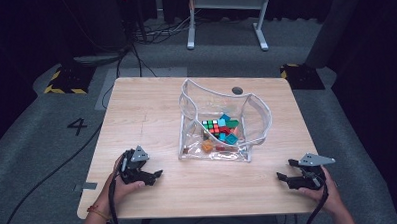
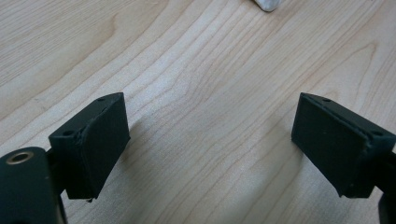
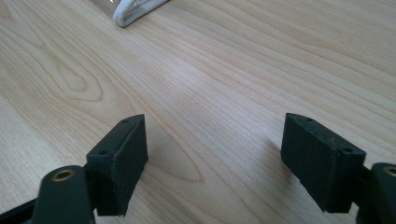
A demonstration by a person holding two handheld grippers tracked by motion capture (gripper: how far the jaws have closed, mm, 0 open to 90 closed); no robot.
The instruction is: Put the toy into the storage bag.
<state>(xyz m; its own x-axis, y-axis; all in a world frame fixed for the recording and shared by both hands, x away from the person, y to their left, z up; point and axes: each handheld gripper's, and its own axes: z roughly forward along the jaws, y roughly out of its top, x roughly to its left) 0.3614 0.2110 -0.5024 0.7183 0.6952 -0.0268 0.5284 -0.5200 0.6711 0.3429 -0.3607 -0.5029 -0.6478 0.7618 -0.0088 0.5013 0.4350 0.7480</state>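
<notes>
Dark room, grey carpet floor (image 1: 32, 148). Wooden table (image 1: 151, 108) mid-frame. Clear plastic pouch (image 1: 222, 123) at table centre, standing open, colourful blocks (image 1: 221, 128) inside. Left tool (image 1: 156, 176) lower left, jaws spread, empty, on table. Right tool (image 1: 284, 172) lower right, jaws spread, empty. Both well apart from pouch.

left gripper (image 1: 156, 174) and right gripper (image 1: 284, 176) low, well apart, jaws wide, empty
</notes>
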